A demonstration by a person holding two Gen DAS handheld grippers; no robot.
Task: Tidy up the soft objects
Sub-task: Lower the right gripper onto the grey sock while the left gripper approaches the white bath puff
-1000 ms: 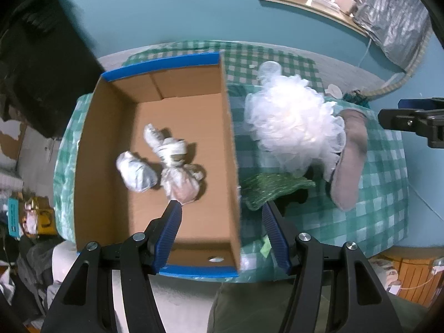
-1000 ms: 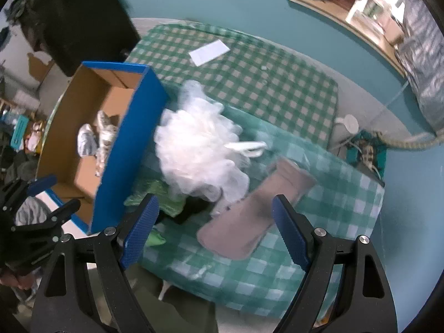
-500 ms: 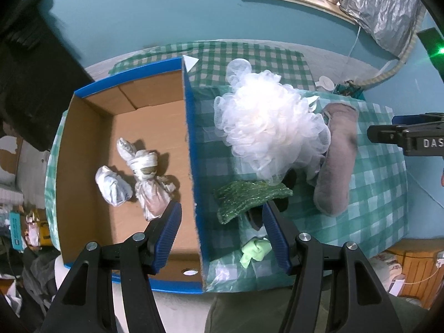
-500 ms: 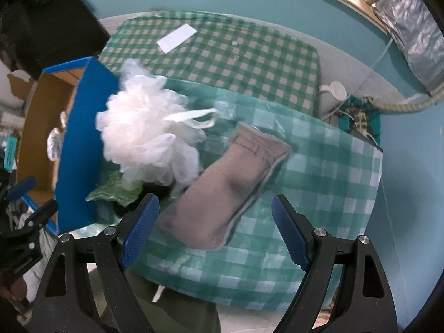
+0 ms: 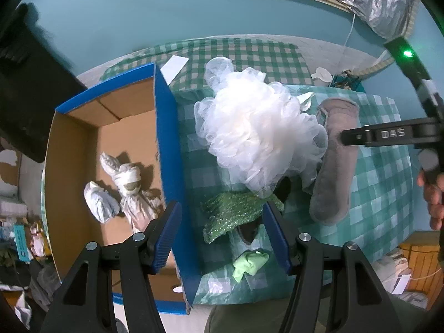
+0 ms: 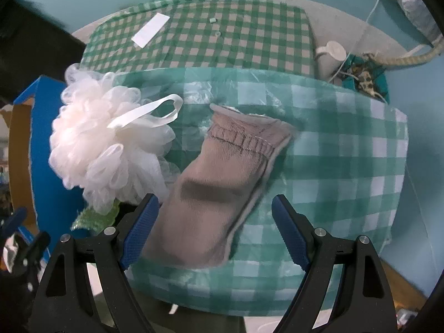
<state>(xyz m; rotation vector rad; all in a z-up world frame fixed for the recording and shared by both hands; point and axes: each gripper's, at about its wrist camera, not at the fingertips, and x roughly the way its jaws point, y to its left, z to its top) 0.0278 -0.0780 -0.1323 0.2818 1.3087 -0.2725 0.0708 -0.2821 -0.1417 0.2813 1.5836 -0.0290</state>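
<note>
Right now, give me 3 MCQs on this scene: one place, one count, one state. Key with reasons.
1. Where does the white mesh pouf lie?
A. in the box
B. on the checked cloth beside the box
C. on the floor

2. How many wrapped bundles are in the cardboard box?
A. none
B. two
C. five

3. The right gripper is:
A. shut on the pouf
B. shut on the grey mitt
C. open, holding nothing

Key: B, the pouf sits outside the blue wall; B, two bundles on the box floor; C, its fingers stand apart above the grey mitt.
</note>
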